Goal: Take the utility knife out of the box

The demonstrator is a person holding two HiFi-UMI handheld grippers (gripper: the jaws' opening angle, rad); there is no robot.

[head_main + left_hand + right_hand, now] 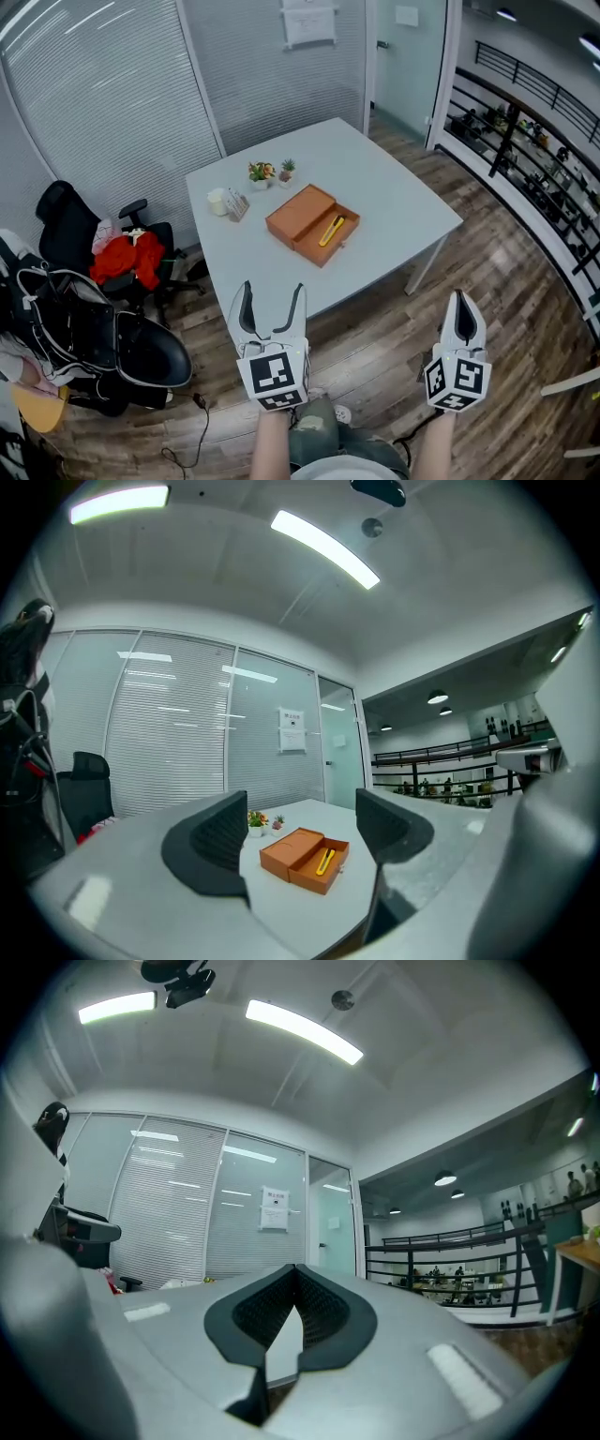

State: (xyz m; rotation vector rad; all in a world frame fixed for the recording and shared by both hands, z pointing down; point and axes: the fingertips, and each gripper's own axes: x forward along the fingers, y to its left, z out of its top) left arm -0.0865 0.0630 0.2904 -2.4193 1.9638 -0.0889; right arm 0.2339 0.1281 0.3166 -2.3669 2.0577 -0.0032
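An orange box (312, 224) lies open on the grey table (375, 183), its lid beside the tray. A yellow utility knife (331, 231) rests inside the tray. In the left gripper view the orange box (304, 859) and the yellow utility knife (324, 861) show far off between the jaws. My left gripper (270, 302) is open and empty, held well short of the table's near edge. My right gripper (464, 314) is shut on nothing, out over the wooden floor to the right of the table. Its jaws meet at the tips in the right gripper view (295, 1290).
Small potted plants (269, 172) and a white cup (218, 202) stand at the table's far left. Black office chairs (103, 328) with red cloth (128, 258) crowd the left side. A black railing (534, 150) runs along the right. Glass walls with blinds close the back.
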